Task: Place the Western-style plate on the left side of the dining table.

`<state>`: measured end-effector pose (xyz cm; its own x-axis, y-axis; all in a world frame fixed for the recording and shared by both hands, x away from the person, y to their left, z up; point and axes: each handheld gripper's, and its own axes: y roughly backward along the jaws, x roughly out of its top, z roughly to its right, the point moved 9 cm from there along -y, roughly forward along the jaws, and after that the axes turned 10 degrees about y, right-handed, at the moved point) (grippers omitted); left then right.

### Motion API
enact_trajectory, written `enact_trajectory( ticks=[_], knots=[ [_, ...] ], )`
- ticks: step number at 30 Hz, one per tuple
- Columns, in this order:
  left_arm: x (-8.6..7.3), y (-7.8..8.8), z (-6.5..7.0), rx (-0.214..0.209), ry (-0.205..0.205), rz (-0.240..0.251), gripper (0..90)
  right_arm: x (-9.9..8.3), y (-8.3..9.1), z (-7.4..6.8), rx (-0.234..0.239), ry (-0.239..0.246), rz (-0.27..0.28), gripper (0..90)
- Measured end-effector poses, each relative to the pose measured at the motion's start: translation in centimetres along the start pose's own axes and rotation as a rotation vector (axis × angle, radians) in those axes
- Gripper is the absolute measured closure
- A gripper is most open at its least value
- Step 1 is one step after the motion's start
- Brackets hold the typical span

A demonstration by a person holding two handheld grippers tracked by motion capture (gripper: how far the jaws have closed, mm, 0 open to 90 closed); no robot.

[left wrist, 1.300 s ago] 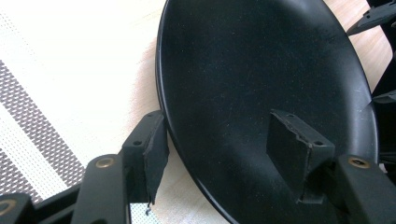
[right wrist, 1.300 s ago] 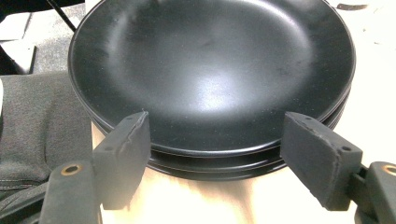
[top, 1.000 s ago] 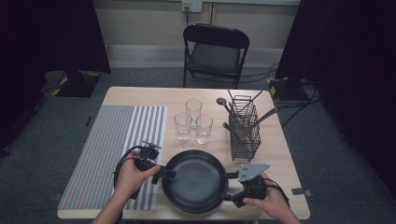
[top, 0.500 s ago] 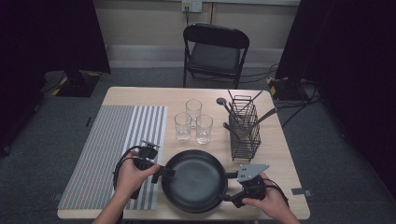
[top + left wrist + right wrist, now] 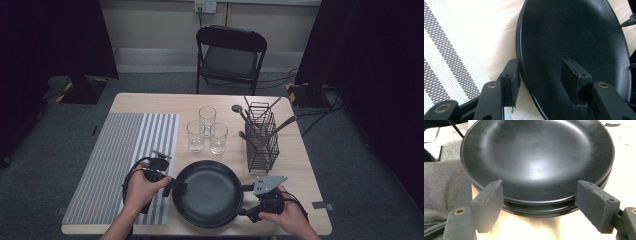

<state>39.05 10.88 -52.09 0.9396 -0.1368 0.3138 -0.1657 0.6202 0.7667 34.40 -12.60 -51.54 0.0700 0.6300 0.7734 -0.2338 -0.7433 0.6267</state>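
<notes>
At the near edge of the wooden surface point(image 5: 300, 150) a stack of black plates point(image 5: 207, 192) is sitting, and a person is working at it from both sides. The right tongs point(image 5: 246, 200) are waiting at the stack's right rim with their jaws spread wide, one pad point(image 5: 488, 202) to each side of the near edge and neither pressing on it. The left tongs point(image 5: 177, 186) are straddling the left rim: one jaw is standing inside the top plate's bowl, the other outside beside the stacked edges, and they have just been closing in. Whether the pads are already pinching the rim, I cannot tell. The left hand point(image 5: 141, 189) is resting over a striped placemat point(image 5: 125, 150) that is lying just beside the plates. Farther back, three clear drinking glasses point(image 5: 207, 130) are clustering near the middle, with a black wire utensil caddy point(image 5: 262, 137) holding dark utensils to their right. Beyond the surface a black folding chair point(image 5: 231, 55) is standing.
</notes>
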Motion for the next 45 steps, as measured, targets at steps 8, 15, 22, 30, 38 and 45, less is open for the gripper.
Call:
enact_trajectory(
  ticks=[8, 15, 22, 30, 38, 45],
  knots=[
    [0.0, 0.0, -0.1, 0.018, 0.01, 0.004, 52.1, 0.1, -0.1, 0.0, 0.001, -0.003, -0.001, 22.4],
    [0.0, 0.1, -0.1, 0.03, 0.004, -0.004, 52.5, 0.2, -0.3, 0.0, 0.0, 0.001, 0.0, 22.3],
    [0.0, 0.1, -0.1, 0.03, 0.008, -0.006, 52.8, 0.4, -0.7, 0.1, -0.001, 0.003, 0.002, 22.3],
    [0.0, 0.2, -0.1, 0.024, 0.019, -0.007, 53.5, 0.4, -0.8, 0.1, 0.0, 0.001, 0.001, 22.2],
    [-0.1, 0.2, 0.0, 0.013, 0.058, -0.007, 54.9, 0.6, -0.9, 0.3, 0.0, -0.007, 0.015, 22.6],
    [-0.1, 0.3, -0.3, 0.012, 0.039, -0.008, 56.0, 1.6, -3.5, -1.1, 0.059, 0.079, 0.005, 48.3]
  ],
)
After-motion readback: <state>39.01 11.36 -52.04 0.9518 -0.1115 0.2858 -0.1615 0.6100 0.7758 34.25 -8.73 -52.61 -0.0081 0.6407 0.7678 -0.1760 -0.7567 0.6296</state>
